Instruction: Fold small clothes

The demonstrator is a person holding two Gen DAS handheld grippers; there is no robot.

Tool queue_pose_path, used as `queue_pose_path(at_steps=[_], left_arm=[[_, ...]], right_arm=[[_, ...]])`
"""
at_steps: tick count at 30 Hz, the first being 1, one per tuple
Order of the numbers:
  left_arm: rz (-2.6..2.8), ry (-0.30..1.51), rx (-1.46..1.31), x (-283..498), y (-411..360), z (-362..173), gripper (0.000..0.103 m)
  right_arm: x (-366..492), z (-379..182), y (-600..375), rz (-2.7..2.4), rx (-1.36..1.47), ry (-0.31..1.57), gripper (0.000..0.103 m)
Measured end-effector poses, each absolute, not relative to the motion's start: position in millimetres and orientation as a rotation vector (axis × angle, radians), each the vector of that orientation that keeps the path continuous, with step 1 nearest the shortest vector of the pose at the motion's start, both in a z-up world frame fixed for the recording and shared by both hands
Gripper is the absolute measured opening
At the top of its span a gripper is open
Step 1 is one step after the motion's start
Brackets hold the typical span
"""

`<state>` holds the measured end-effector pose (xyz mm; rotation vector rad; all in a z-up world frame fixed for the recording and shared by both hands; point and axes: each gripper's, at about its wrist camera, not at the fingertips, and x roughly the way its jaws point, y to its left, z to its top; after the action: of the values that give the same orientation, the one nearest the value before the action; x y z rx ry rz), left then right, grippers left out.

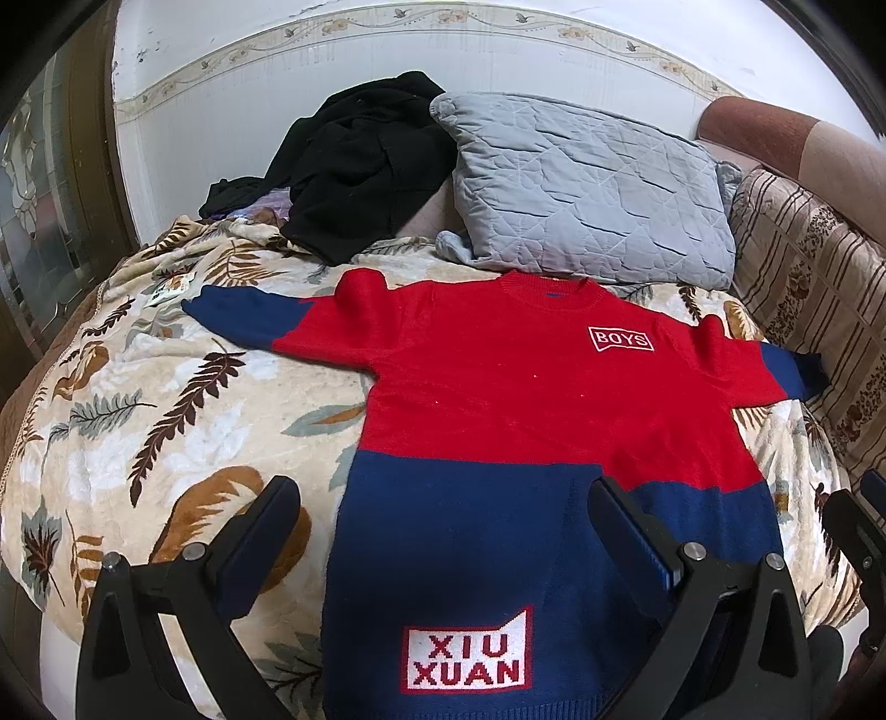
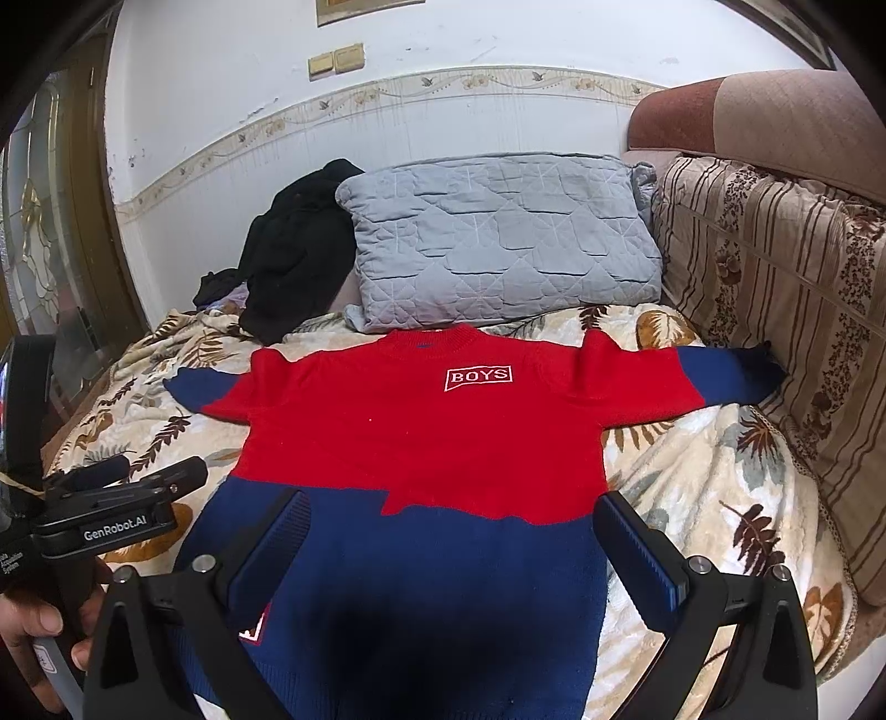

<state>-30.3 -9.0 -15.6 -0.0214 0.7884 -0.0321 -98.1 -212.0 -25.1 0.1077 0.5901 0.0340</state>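
The sweater (image 1: 554, 432) lies flat ahead, collar away, sleeves out sideways; both claws, left (image 1: 443, 526) and right (image 2: 454, 531), hover spread apart over its hem.

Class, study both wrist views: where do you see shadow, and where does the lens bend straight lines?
Right wrist view: a dark shadow falls on the sweater hem. Both views: the wall border curves with fisheye distortion, and the corners are vignetted black.

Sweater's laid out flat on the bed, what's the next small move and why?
Probably lower the left gripper onto the left sleeve and pinch its blue cuff to fold it inward. The sweater lies flat with both sleeves spread, and both grippers hover open above the hem, holding nothing.
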Motion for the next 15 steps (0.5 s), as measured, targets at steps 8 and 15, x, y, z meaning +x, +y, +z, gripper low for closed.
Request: queue_pose_path(at_steps=[8,15], left_arm=[[-0.033,0.789,-0.021,-30.3,-9.8,-15.9,0.103],[-0.033,0.795,-0.021,-27.7,-11.8,-17.6,0.103]], right_arm=[[-97.0,-24.8,-211.6,0.031,0.099,0.601,0.103],[-93.2,-26.4,-210.6,0.023,0.075,0.614,0.103]])
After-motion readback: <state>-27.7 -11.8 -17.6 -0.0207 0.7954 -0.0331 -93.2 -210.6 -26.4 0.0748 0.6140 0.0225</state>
